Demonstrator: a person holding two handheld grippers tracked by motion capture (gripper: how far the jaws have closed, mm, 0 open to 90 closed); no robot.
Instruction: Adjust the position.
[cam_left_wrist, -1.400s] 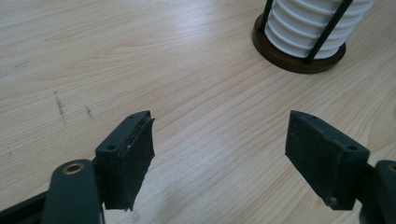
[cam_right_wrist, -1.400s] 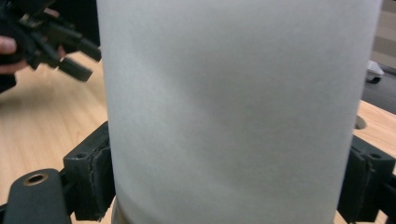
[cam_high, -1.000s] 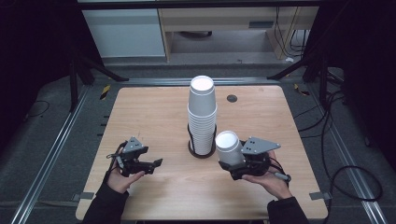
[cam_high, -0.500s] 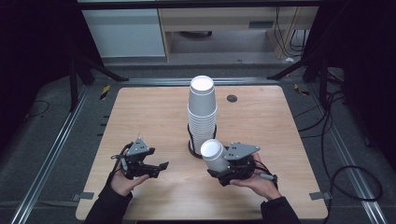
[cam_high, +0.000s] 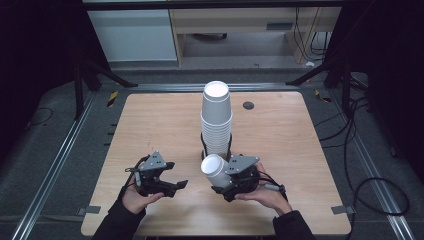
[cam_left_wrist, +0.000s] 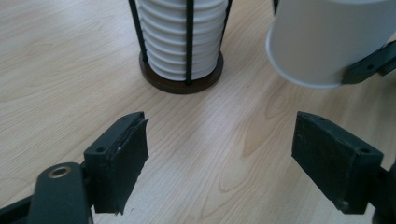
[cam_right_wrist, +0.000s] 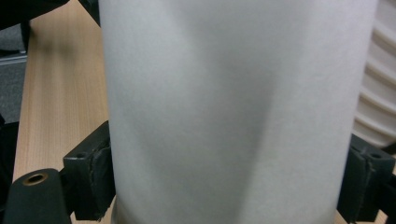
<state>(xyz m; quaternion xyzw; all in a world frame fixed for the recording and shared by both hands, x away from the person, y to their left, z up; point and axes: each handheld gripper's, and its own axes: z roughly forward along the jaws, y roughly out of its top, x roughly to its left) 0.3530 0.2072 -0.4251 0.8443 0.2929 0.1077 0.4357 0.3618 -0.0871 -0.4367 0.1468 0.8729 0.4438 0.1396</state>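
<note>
White cup (cam_high: 214, 170) sat clamped between the right gripper (cam_high: 235, 181) jaws, tilted, above the table (cam_high: 150, 120).
In the right gripper view both pads pressed the cup's sides, with the stack (cam_right_wrist: 378, 84) just beyond the right jaw. The left gripper (cam_high: 167, 186) jaws stood apart and had just been opening, nothing between them; ahead of them stood the stack in its holder (cam_left_wrist: 180, 81), and past the right jaw hung the cup.

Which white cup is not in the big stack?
The single cup clamped in the right gripper. It is tipped over sideways, off the table, while all the others sit nested upside down in the stack inside the holder.
</note>
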